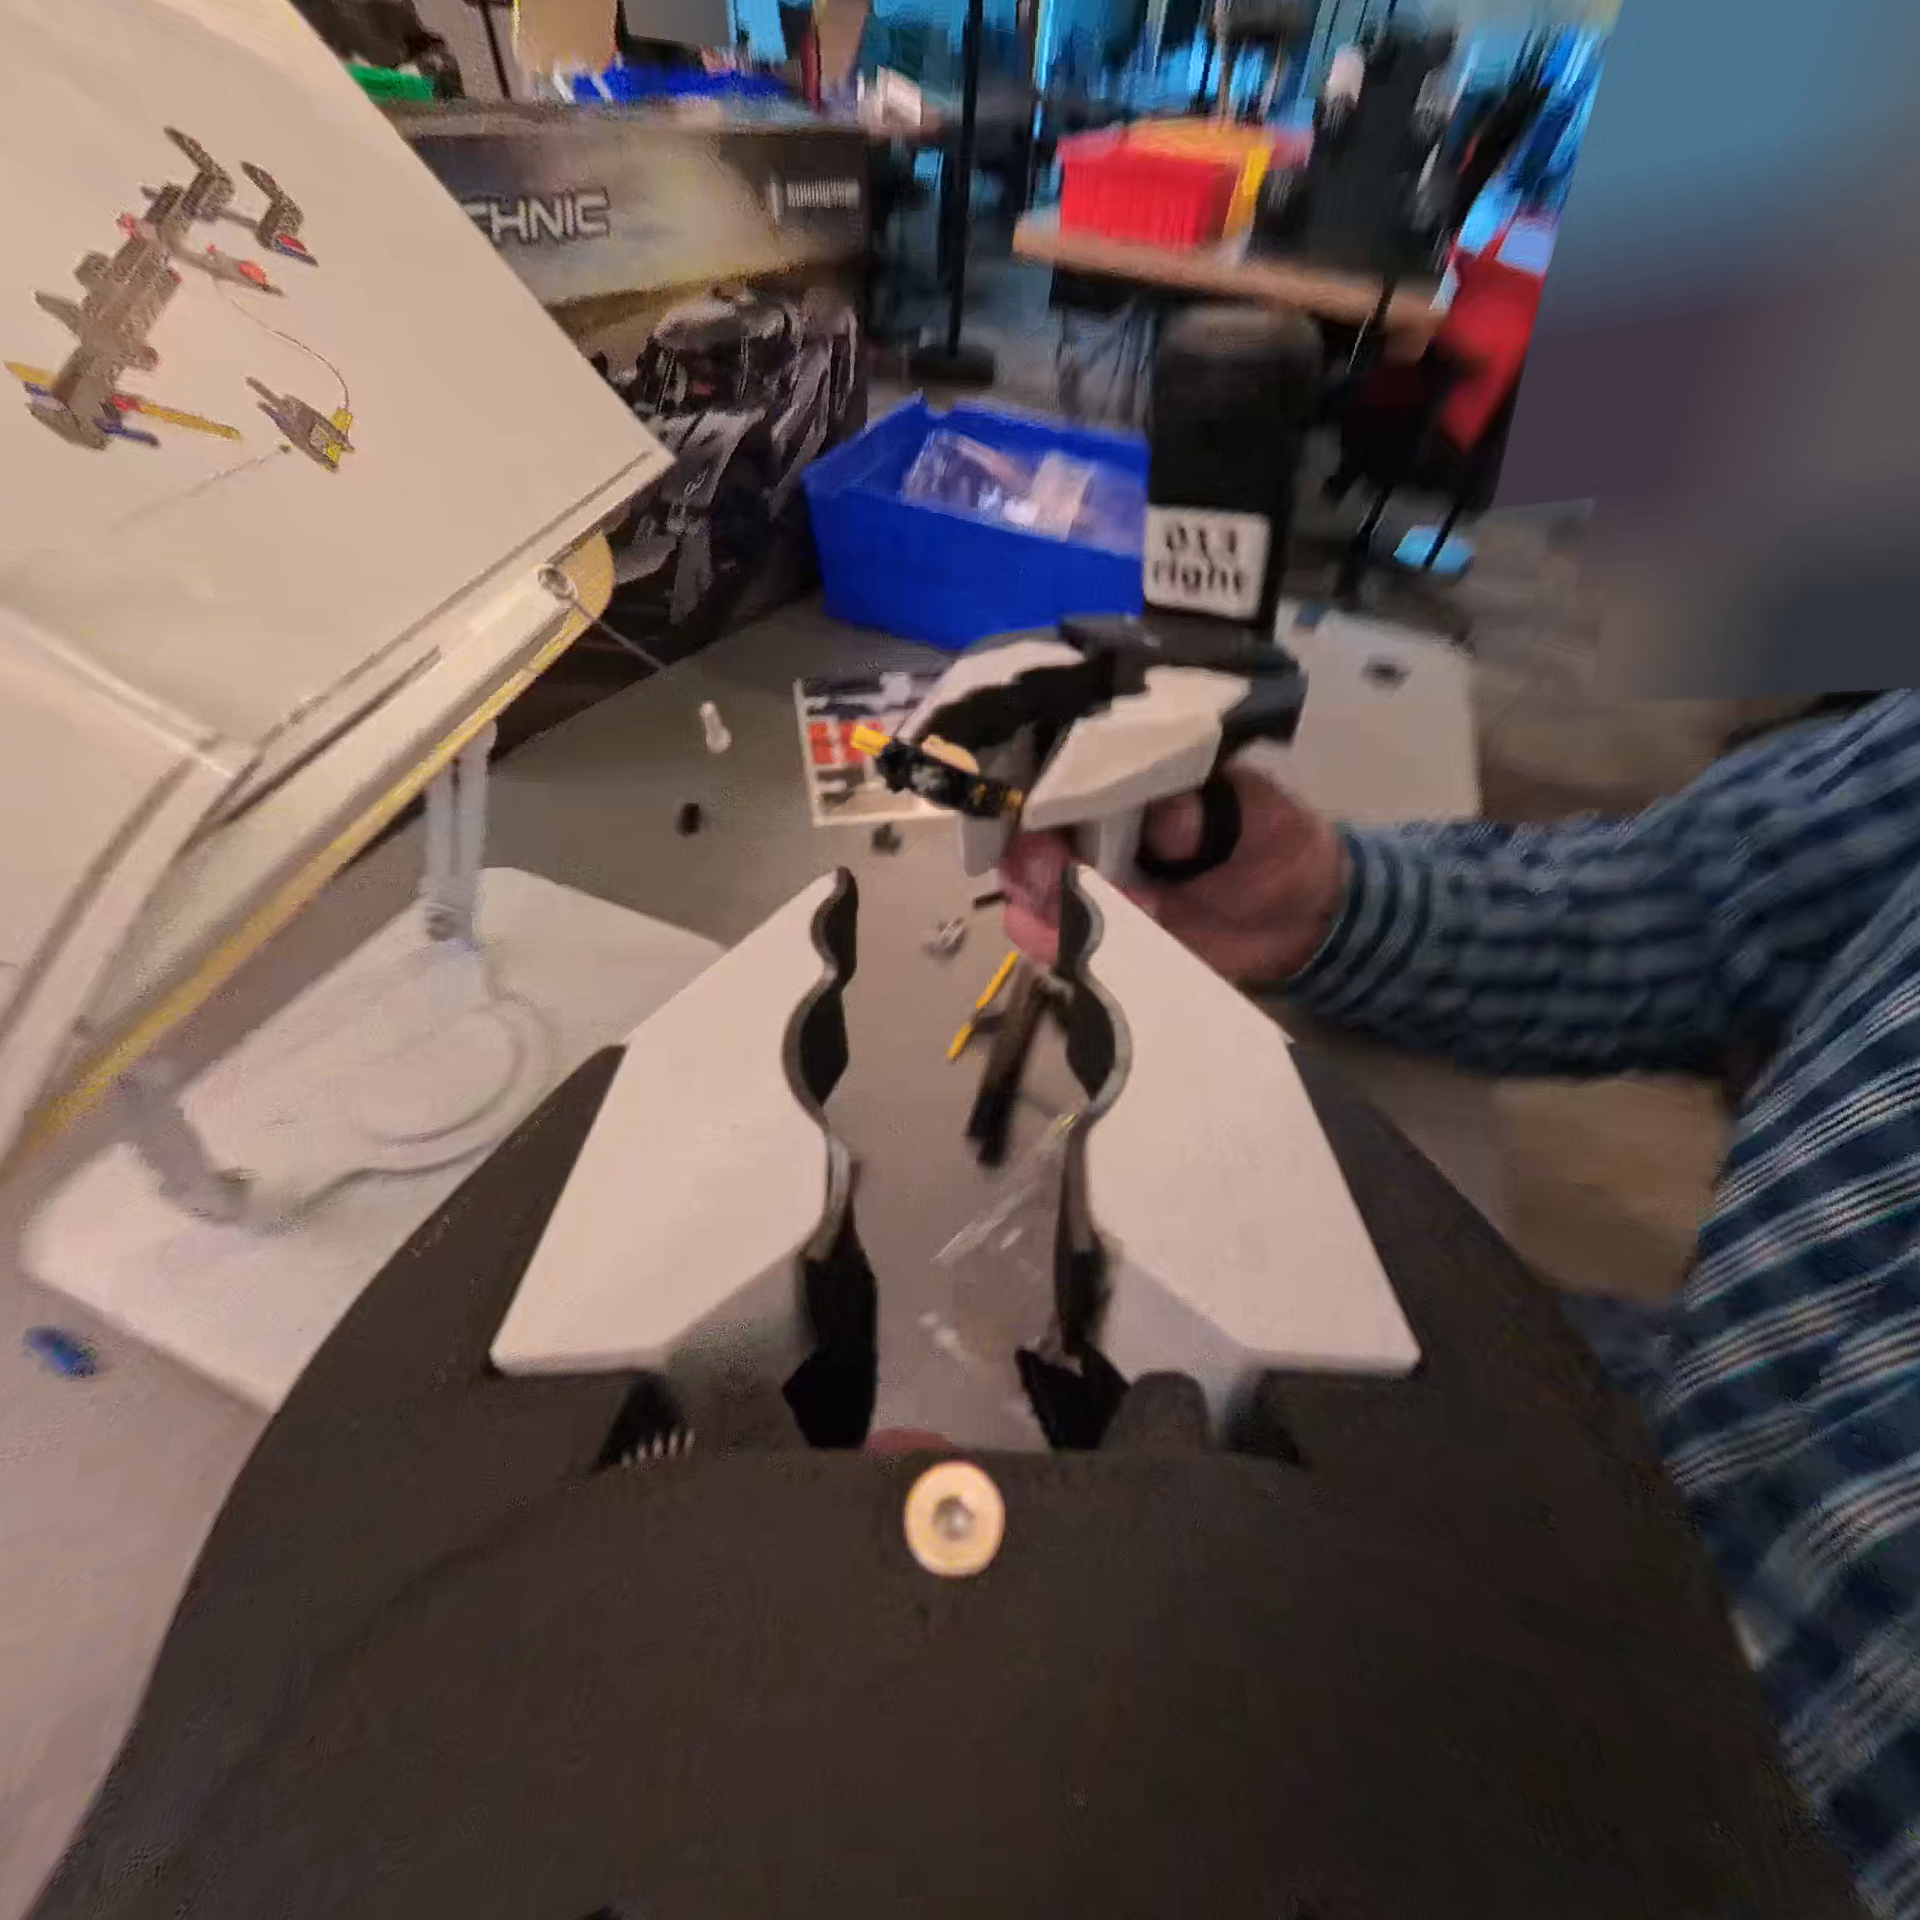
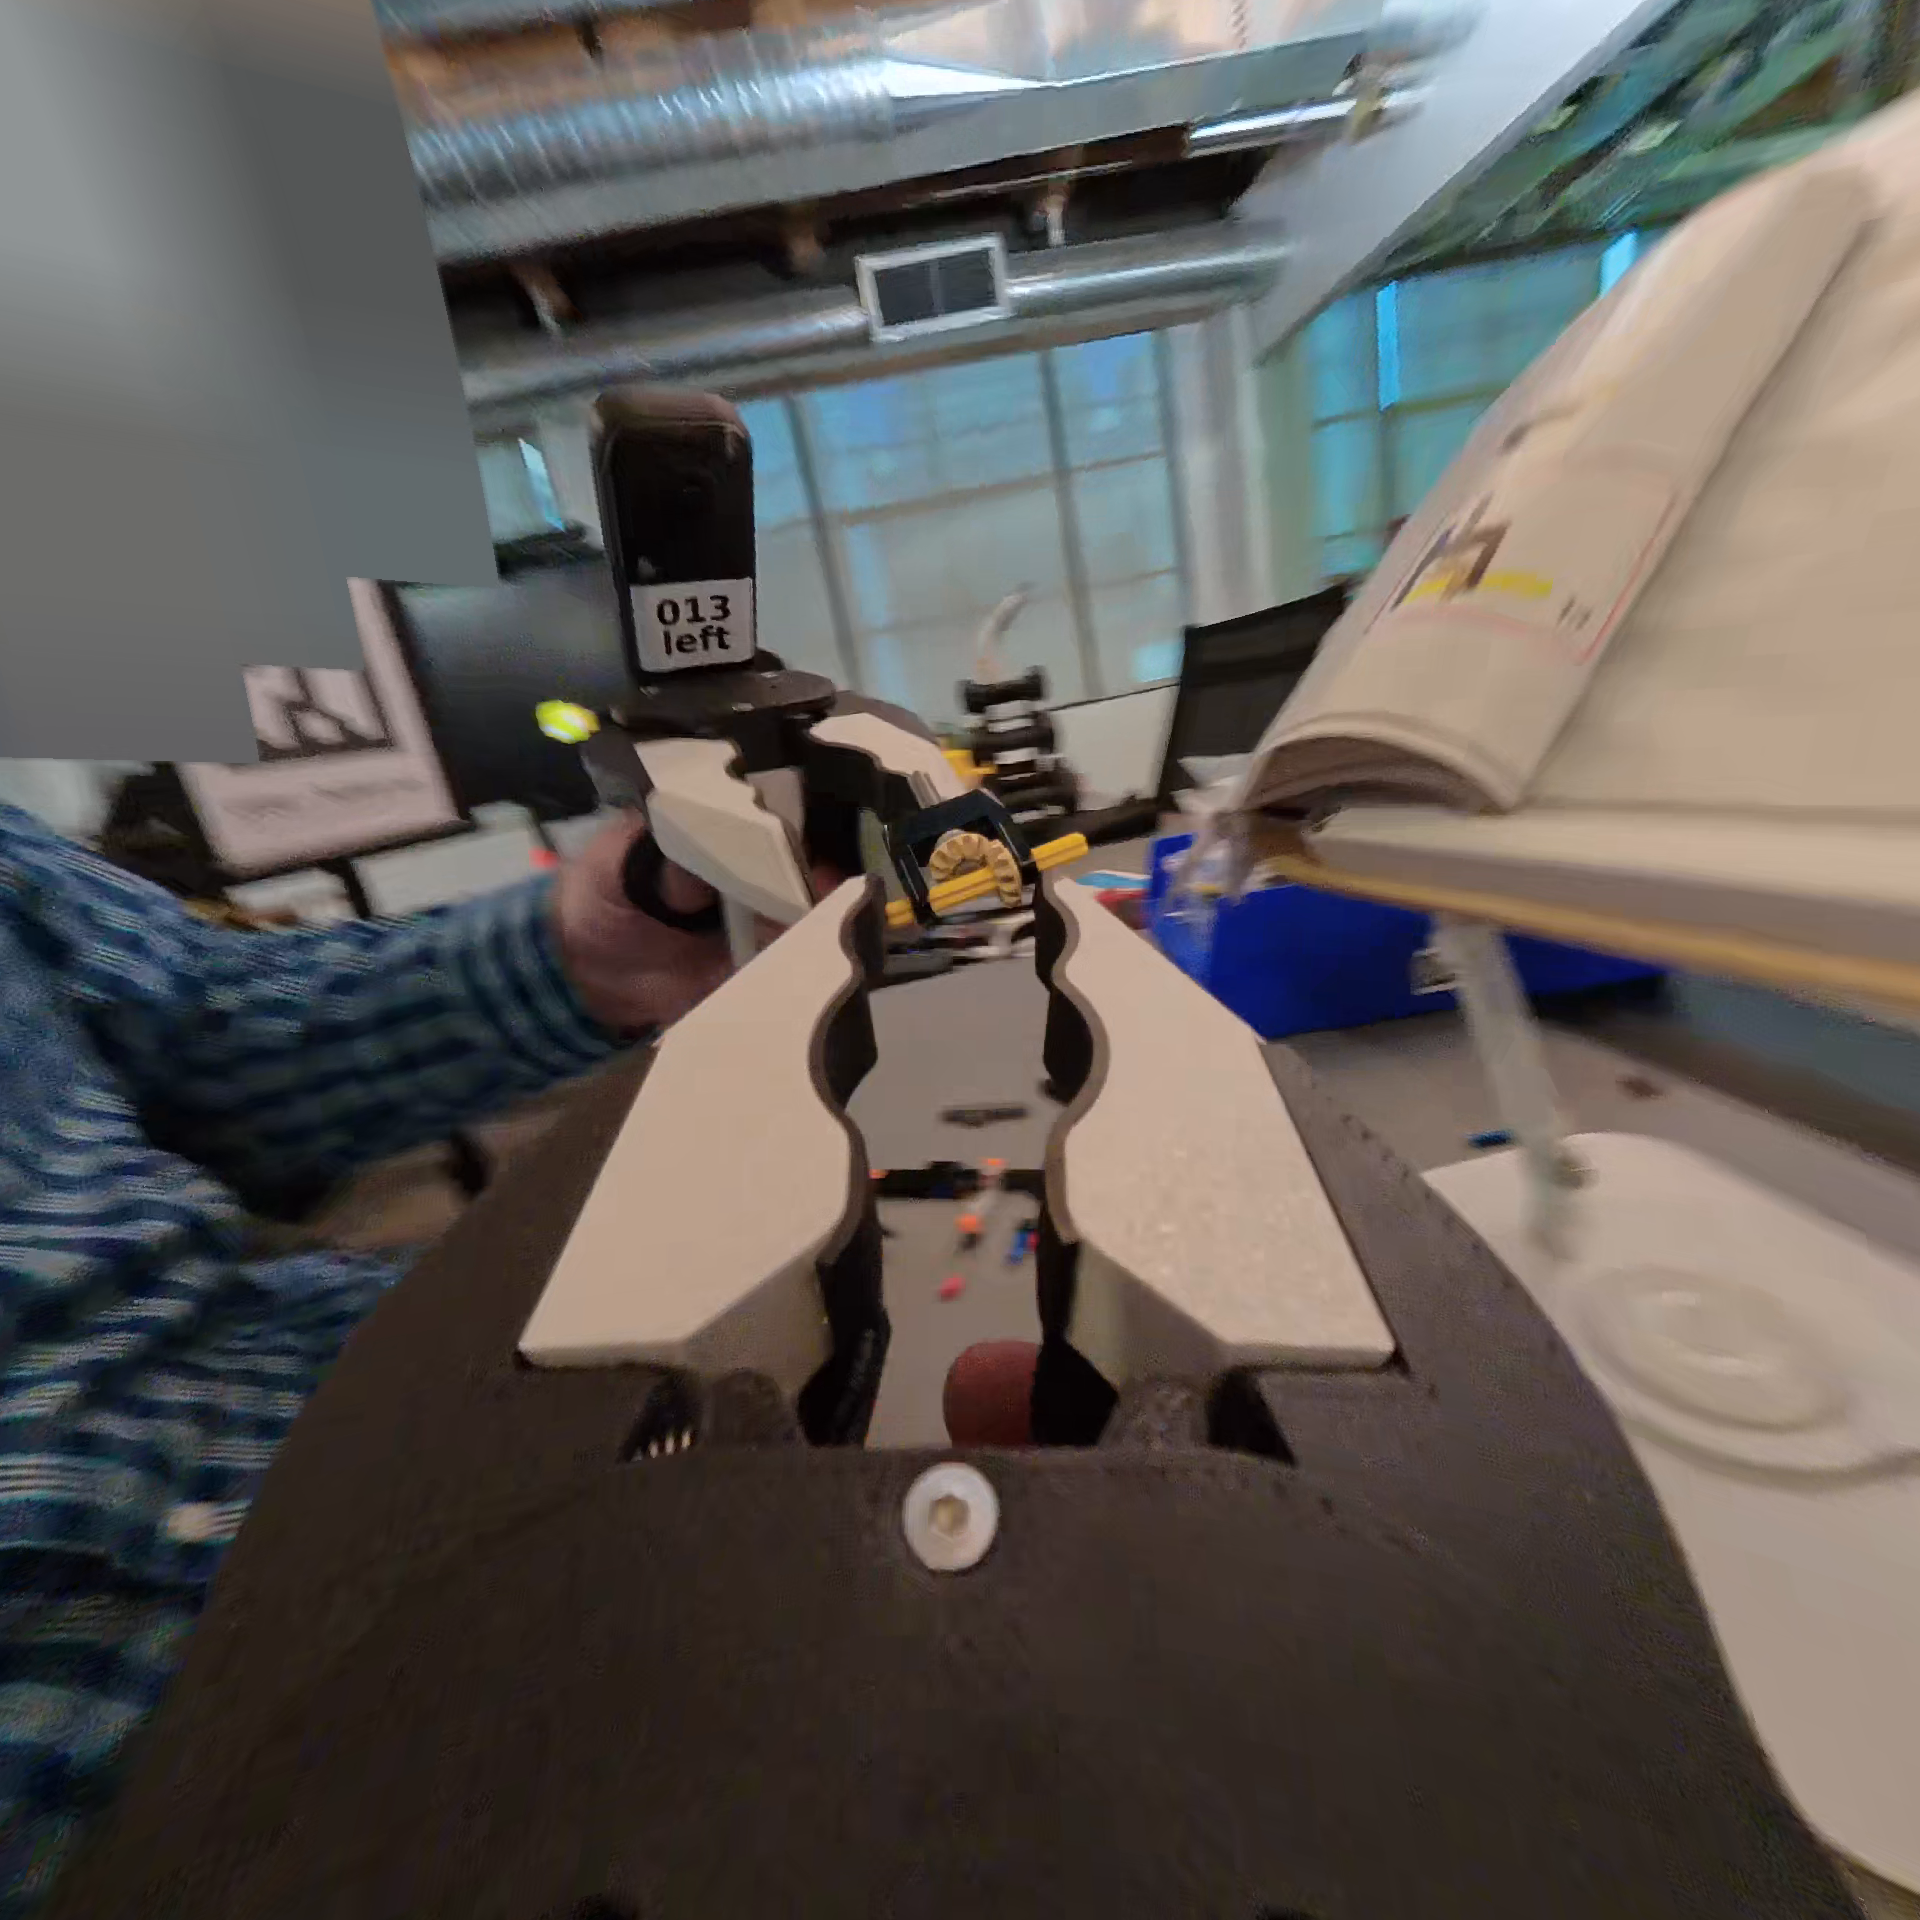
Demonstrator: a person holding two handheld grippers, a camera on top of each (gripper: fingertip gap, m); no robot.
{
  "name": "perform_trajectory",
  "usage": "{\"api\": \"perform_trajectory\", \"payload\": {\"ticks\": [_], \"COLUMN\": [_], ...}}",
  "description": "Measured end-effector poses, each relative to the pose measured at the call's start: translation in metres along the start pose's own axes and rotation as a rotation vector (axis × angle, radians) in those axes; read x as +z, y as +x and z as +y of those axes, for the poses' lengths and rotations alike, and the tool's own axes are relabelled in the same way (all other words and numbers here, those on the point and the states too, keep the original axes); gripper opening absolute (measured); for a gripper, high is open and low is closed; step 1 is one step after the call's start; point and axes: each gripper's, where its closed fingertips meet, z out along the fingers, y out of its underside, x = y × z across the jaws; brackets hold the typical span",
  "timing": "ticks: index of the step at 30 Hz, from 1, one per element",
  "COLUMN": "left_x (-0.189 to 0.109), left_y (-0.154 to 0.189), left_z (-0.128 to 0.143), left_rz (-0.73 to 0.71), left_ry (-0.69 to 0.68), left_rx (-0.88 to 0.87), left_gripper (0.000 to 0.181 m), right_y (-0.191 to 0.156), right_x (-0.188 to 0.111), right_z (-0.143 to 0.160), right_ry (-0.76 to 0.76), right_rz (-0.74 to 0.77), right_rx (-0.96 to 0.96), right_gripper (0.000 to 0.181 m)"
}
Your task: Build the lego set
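The instruction book (image 1: 260,436) is the biggest thing here, propped open on a clear stand at the left edge of the tabletop (image 1: 644,790), w/ the set's box (image 1: 665,343) behind it and a blue bin (image 1: 966,561) of bagged parts toward the far edge.

The right hand-held gripper (image 2: 951,904) is lifted above the tabletop, fingers closed partway on a small lego piece (image 2: 961,862): black frame, tan gear, yellow axle. It's pinched at the very tips. In the left wrist view the same piece (image 1: 940,774) sits ahead of and a bit above the left hand-held gripper (image 1: 961,904), near but apart.

The left hand-held gripper has its fingers parted w/ a clear gap and nothing between them. A dark lego part w/ a yellow rod (image 1: 1003,1039) lies on the tabletop below it, seen thru the gap.

Key relation, prob.: the axle's long axis runs roughly crosswise to the right fingers, tilted, both ends sticking out. The left one faces it nearly head-on, so it's the nearer free one to grab an end or add a part. Which step in the book this is, can't tell.

Room: open air between the two. The book overhang crowds one side. Small loose parts (image 2: 977,1236) dot the tabletop, so coming down needs care.
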Motion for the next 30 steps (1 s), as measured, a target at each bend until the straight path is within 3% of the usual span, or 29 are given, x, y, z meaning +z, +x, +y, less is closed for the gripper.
{"api": "perform_trajectory", "payload": {"ticks": [7,9,15,19,24,30], "left_x": [0.008,0.010,0.011,0.008,0.001,-0.002], "left_y": [0.001,0.002,0.001,0.001,0.005,0.011], "left_z": [-0.006,-0.006,-0.007,-0.006,0.002,0.017], "left_rz": [0.108,0.121,0.140,0.175,0.222,0.263], "left_ry": [0.096,0.105,0.102,0.051,-0.101,-0.257], "left_rx": [-0.266,-0.279,-0.330,-0.342,-0.319,-0.328], "left_gripper": [0.022,0.012,0.009,0.009,0.009,0.009], "right_y": [-0.004,-0.006,-0.005,-0.006,-0.004,-0.014], "right_x": [0.007,0.008,0.009,0.011,0.015,0.017], "right_z": [0.006,0.005,0.004,0.007,0.015,0.026], "right_ry": [-0.091,-0.100,-0.110,-0.126,-0.178,-0.245], "right_rz": [0.199,0.225,0.298,0.286,0.261,0.179], "right_rx": [-0.400,-0.465,-0.559,-0.578,-0.599,-0.658], "right_gripper": [0.026,0.026,0.026,0.027,0.061,0.043]}}
